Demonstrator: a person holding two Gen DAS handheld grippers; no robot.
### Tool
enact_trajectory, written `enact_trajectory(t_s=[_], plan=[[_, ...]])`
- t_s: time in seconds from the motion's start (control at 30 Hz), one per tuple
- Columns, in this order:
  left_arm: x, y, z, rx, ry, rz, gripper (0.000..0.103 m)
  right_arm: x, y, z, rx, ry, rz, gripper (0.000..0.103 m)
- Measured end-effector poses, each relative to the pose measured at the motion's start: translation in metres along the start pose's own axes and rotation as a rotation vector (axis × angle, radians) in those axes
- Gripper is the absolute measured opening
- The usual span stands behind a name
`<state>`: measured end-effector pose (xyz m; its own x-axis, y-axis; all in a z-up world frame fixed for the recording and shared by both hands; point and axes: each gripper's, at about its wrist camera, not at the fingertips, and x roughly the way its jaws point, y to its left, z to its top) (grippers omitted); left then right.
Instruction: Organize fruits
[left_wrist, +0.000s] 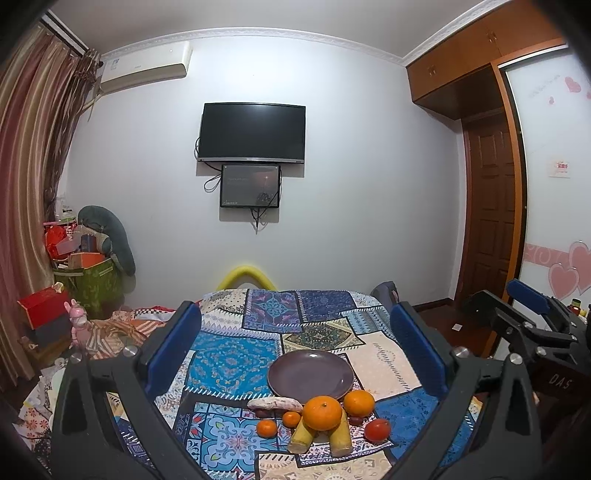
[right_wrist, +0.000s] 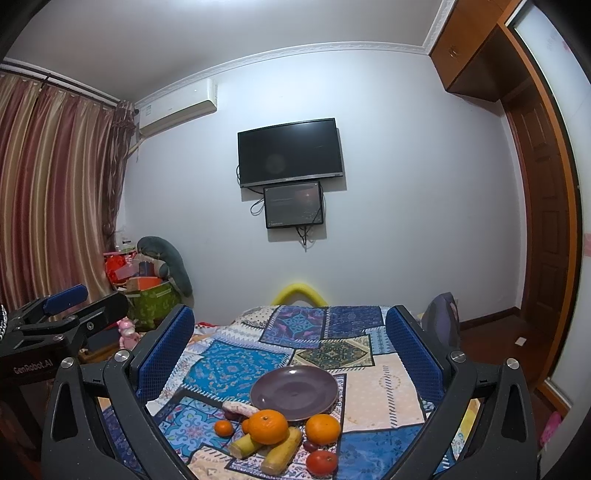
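Both grippers hang above the near end of a patchwork cloth (left_wrist: 236, 354), jaws spread wide and holding nothing. The left gripper (left_wrist: 295, 339) frames the fruit from the left wrist view; the right gripper (right_wrist: 291, 343) does the same from its own, and each shows at the other's edge.

A bare purple plate (left_wrist: 310, 373) sits mid-cloth. The fruit crowds its 6 o'clock rim: a big orange (left_wrist: 322, 412) rests on two yellow bananas (left_wrist: 341, 437), a second orange (left_wrist: 359, 403) lies at its 2 o'clock, two small tangerines (left_wrist: 266, 428) at its 9, and a red tomato (left_wrist: 377, 430) at its 4. A pale sweet potato (left_wrist: 274, 404) lies against the plate's rim at 7 o'clock.

Nothing lies between jaws and fruit.

On the far wall at 12 o'clock hang a dark TV (right_wrist: 291, 152) and a small screen (right_wrist: 293, 205). Curtains (right_wrist: 48, 192) and a box pile (right_wrist: 147, 291) fill 9 o'clock; a brown door (left_wrist: 491, 206) stands at 3.
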<state>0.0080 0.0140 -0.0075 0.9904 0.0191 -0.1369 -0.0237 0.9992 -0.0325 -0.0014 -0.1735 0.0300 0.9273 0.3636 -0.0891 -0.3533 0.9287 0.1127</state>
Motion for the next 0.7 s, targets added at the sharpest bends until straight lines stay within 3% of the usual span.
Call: enact_trajectory(t_s=[0.7], plan=[[0.0073, 0.0014, -0.0022, 0.003, 0.014, 0.005, 0.103, 0.0026, 0.0018, -0.001, -0.001, 0.008, -0.001, 0.103]])
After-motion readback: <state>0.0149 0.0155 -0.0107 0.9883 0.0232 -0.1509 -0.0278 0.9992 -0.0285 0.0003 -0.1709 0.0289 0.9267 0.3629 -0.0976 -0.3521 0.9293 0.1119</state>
